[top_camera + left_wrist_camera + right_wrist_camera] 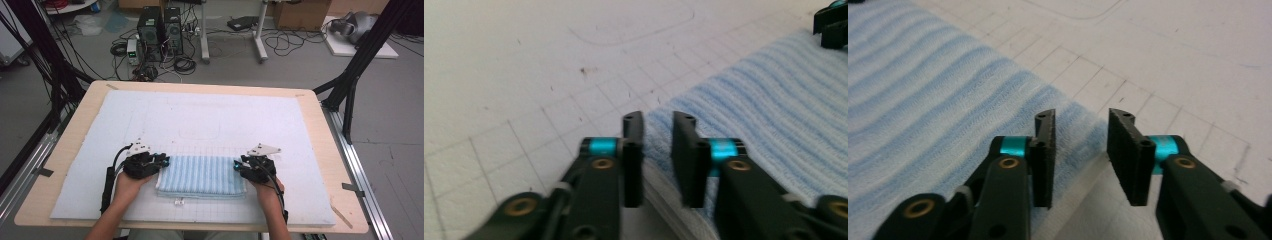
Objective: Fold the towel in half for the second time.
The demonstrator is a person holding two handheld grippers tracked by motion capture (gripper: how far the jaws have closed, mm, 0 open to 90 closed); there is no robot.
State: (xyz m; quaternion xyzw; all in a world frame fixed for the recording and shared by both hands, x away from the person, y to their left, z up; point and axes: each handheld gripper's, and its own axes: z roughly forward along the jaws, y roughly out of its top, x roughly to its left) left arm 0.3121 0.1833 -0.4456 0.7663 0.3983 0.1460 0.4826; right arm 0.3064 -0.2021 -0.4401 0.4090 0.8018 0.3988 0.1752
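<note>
Folded blue striped towel (201,175) lies on the surface's white mat (200,120). Left claw (658,125) and right claw (1080,122) stand narrowly parted, empty, at opposite corners. Risk: pinching only the top layer, unfolding the stack.

Folded blue striped towel (201,175) lies low on the white foam mat (200,120), near the table's (320,130) front edge. Left tool (161,161) at its left end, right tool (238,167) at its right end; each blocks that side. Mat beyond the towel open to the far edge. Small white tag (178,202) just in front of the towel, flat. Both side strips of mat bare.
</note>
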